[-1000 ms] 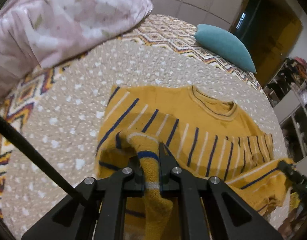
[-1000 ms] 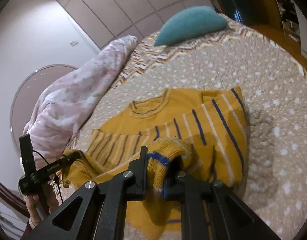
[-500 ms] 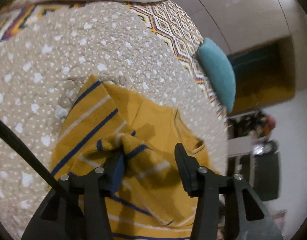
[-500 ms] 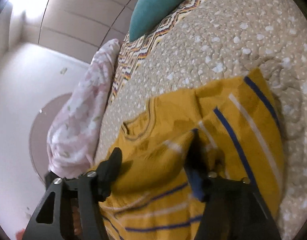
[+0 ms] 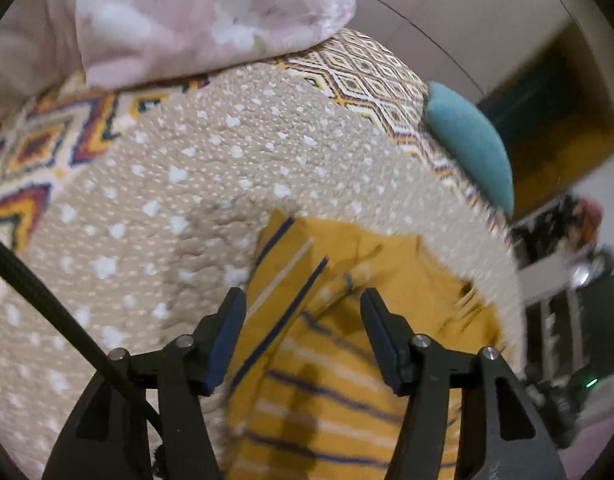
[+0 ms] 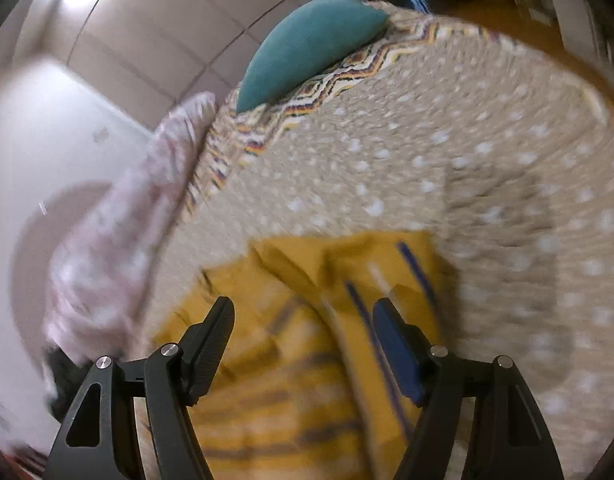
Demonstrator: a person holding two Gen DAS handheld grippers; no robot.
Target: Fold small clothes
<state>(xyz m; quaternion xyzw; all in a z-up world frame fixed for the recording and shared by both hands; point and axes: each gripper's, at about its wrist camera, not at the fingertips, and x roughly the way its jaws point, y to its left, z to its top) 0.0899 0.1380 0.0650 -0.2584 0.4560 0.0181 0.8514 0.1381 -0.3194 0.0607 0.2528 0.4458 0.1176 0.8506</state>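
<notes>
Yellow sweater folded on the bed

Your left gripper (image 5: 303, 300) and right gripper (image 6: 303, 308) have just been opening and hold nothing; the blue-and-white striped yellow sweater (image 5: 347, 360) lies under them on the dotted blanket (image 5: 167, 200).

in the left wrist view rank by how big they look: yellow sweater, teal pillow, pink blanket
1. pink blanket and yellow sweater: alike; both run out of frame, and the sweater is closest to the camera, so unranked.
2. teal pillow: clearly smallest, but farthest away.
</notes>
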